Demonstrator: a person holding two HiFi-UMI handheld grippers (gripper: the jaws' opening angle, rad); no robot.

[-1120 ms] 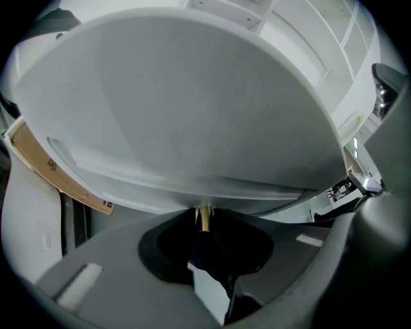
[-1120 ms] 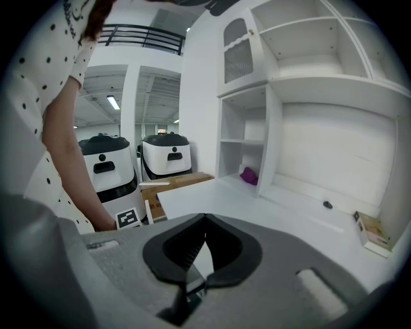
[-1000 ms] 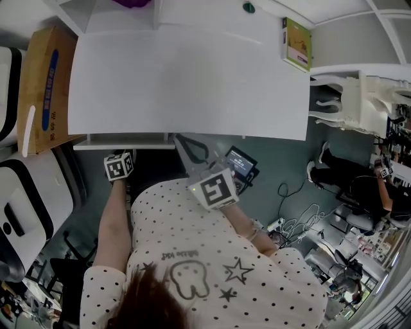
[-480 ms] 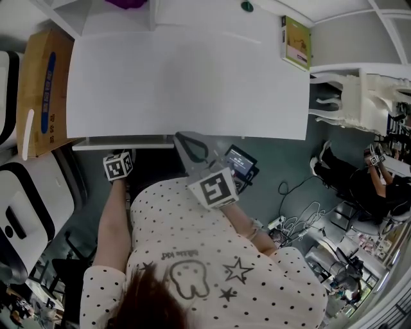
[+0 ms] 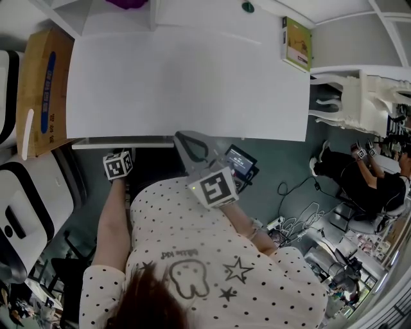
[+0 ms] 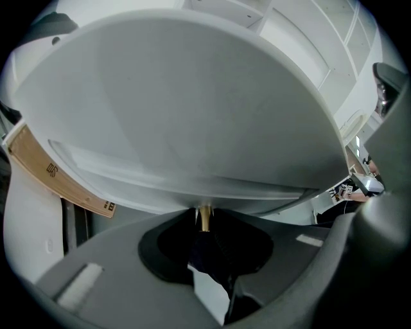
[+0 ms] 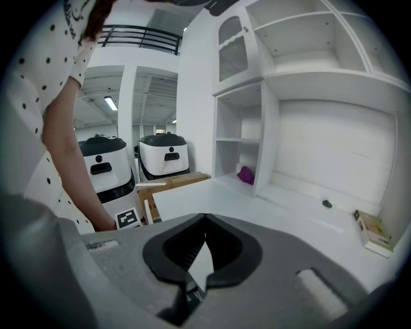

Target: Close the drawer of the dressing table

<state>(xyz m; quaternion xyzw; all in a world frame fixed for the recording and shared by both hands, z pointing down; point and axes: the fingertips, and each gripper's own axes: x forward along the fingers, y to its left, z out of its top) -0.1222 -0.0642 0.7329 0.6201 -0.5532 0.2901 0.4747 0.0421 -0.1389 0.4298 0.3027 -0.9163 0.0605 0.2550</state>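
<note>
"Since the drawer (image 5: 122, 144) is the item under review, where does it stand?"

"Partly out. In the head view its white front shows as a narrow strip proud of the near edge of the dressing table (image 5: 186, 83), on the left half. Judged not yet closed."

"Grippers?"

"Left gripper (image 6: 204, 234): jaws drawn in on the brass knob (image 6: 204, 217) of the drawer front, stem seated between the tips. Right gripper (image 7: 205, 232): jaws together, nothing between them, held near the table's front edge, right of the drawer, touching nothing I can see."

"Recommended handling?"

"Push straight in along the drawer's run, level, with no twist at the knob. A sideways load could, in my judgement, skew it on its runners. Release only once the front sits flush."

"Surface and surroundings?"

"Tabletop white, smooth, nearly bare: a green booklet (image 5: 297, 44) at the far right corner, a small dark round object (image 5: 248, 7) at the back. Cardboard box (image 5: 43, 90) against the left side. White machines (image 5: 29, 205) nearer left. Cables (image 5: 302, 222) on the grey floor to the right. Another person (image 5: 376, 183) seated well apart."
</note>
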